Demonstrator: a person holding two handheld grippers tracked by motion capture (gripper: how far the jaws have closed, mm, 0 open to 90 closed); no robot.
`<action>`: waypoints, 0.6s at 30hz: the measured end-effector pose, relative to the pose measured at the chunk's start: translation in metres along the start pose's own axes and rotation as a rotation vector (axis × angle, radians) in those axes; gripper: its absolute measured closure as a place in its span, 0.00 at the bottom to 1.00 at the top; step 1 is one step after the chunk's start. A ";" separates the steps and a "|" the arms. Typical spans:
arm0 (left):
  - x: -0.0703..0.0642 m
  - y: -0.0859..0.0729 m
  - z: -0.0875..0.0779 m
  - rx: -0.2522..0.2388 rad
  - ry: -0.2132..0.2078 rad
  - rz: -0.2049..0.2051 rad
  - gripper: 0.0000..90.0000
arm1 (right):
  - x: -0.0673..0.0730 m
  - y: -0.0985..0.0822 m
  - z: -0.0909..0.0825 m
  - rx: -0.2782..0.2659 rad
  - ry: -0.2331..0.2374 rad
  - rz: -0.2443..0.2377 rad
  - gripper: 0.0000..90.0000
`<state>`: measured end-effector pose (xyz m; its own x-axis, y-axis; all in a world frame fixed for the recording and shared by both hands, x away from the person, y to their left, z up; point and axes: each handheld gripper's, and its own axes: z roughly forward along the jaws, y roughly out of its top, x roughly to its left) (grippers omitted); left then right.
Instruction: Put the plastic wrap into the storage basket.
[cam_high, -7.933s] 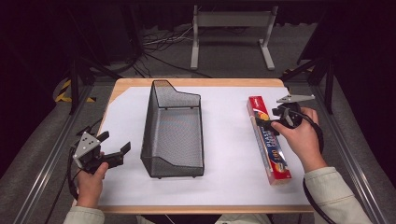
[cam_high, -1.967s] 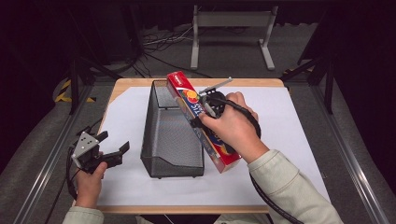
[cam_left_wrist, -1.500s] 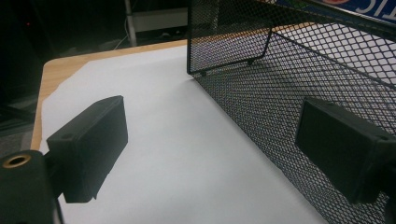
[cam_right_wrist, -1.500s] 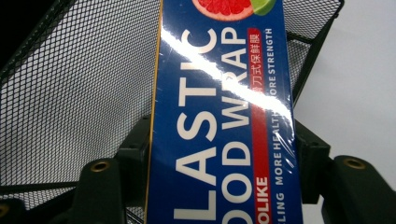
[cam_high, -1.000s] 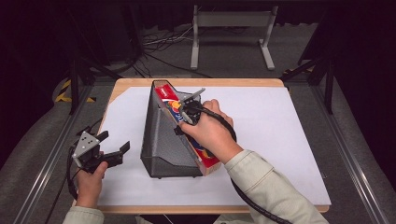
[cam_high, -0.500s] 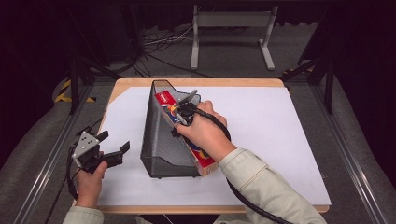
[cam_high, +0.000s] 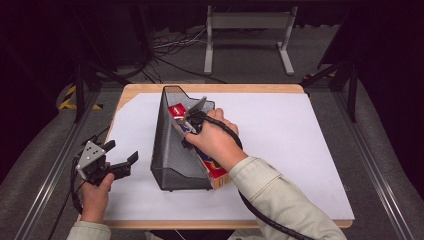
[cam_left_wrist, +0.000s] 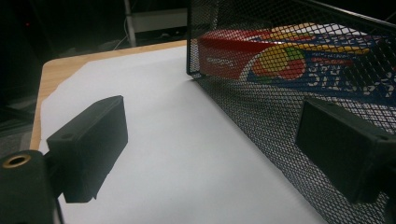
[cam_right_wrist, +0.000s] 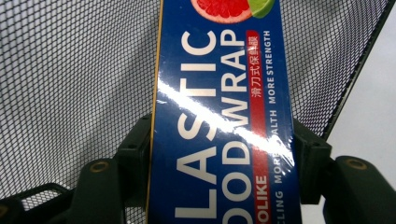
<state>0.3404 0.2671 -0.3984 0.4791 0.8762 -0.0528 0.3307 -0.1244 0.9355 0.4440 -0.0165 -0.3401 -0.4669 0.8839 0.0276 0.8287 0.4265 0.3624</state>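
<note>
A: Right tongs (cam_high: 187, 131)?
B: Clamped across the width of the plastic wrap box (cam_right_wrist: 224, 121), one jaw on each long edge, pads pressed against the cardboard.

A: And the box itself?
B: Tilted inside the black mesh basket (cam_high: 167, 150), far end down in the basket, near end sticking out over the front rim toward the person. Seen through the mesh in the left gripper view as red and blue print (cam_left_wrist: 289, 65).

A: Basket's place?
B: Standing on the white sheet (cam_high: 300, 150) that covers the counter (cam_high: 150, 89), left of the middle.

A: Left tongs (cam_high: 125, 165)?
B: Wide open, nothing between the jaws. Held low at the left edge of the counter, just beside the basket's wall, apart from it, pointed along the mesh.
</note>
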 end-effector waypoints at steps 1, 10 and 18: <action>0.000 0.000 0.000 0.000 0.000 0.000 0.11 | 0.000 0.000 0.001 0.004 -0.001 -0.001 0.43; 0.000 0.000 0.000 0.000 -0.003 -0.002 0.11 | 0.000 0.003 0.004 0.021 0.000 0.000 0.42; 0.000 0.000 0.001 0.003 -0.003 0.001 0.11 | 0.002 0.005 0.005 0.016 -0.016 -0.018 0.41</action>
<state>0.3409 0.2664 -0.3987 0.4821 0.8745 -0.0536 0.3331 -0.1264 0.9344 0.4482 -0.0118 -0.3427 -0.4767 0.8791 0.0061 0.8253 0.4451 0.3475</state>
